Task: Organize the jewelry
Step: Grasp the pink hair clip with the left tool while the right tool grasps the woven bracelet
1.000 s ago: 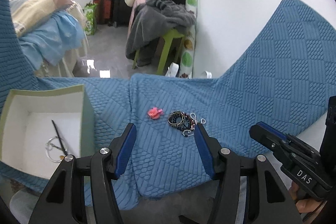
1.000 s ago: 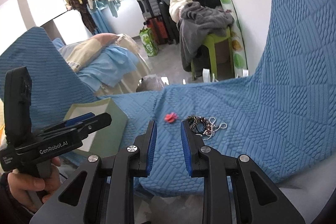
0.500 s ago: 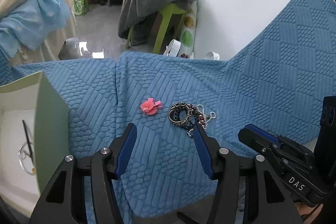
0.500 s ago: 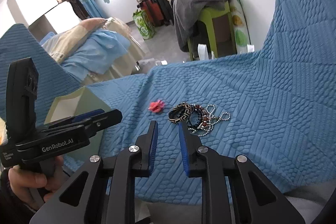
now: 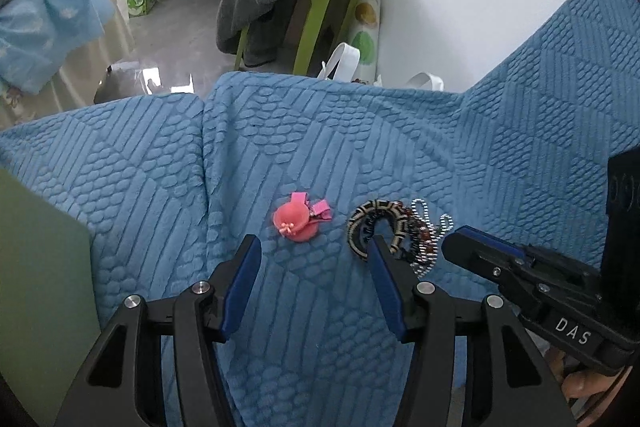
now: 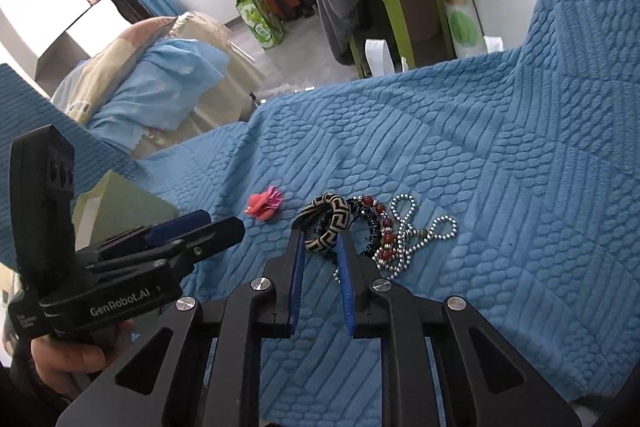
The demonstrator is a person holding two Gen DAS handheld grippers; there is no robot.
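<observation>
- My right gripper (image 6: 319,243), jaws narrowly parted and holding nothing, noses up to the black-and-cream patterned woven bangle (image 6: 326,217). I judge this the approach to a pick; next I must straddle its rim and close.
- My left gripper (image 5: 313,247) gapes wide and empty, the pink fabric hair clip (image 5: 299,219) at its 12 o'clock.
- A silver ball chain (image 6: 416,237) and red beaded bracelet (image 6: 382,223) tangle at the bangle's 3 o'clock, likely to snag.
- The pale green box (image 6: 120,195) waits at 9 o'clock on the blue quilted cloth (image 6: 500,167).

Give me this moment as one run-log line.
left gripper: open, over pink hair clip | right gripper: open, astride patterned bangle, not shut | bead chain: beside bangle on blue blanket
</observation>
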